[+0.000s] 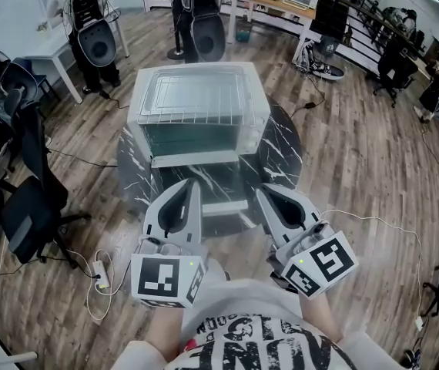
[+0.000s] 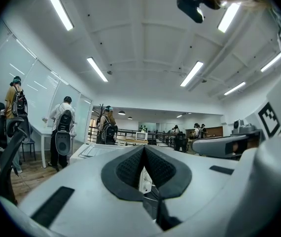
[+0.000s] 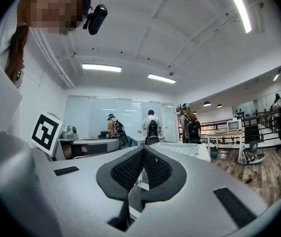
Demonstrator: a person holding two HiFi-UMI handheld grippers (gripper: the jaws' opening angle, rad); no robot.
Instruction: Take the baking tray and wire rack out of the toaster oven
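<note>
The white toaster oven [image 1: 256, 133] sits on a round black table [image 1: 285, 156]. Its door [image 1: 204, 177] hangs open toward the person. A flat baking tray [image 1: 196, 91] seems to lie on top of the oven. The bars of the wire rack [image 1: 204, 118] show at the oven's front top edge. I cannot tell for sure if the rack rests on top or inside. The inside of the oven looks empty.

The left gripper [image 1: 194, 185] and the right gripper [image 1: 264, 193] are in front of the oven, one on each side of the open door. Both are pinched tight with nothing between the fingers. Both point level at the oven.

The tray and rack lie straight ahead of the fingers, past the door, not touching them. Their long sides run from left to right. Both grippers look about equally near.
</note>
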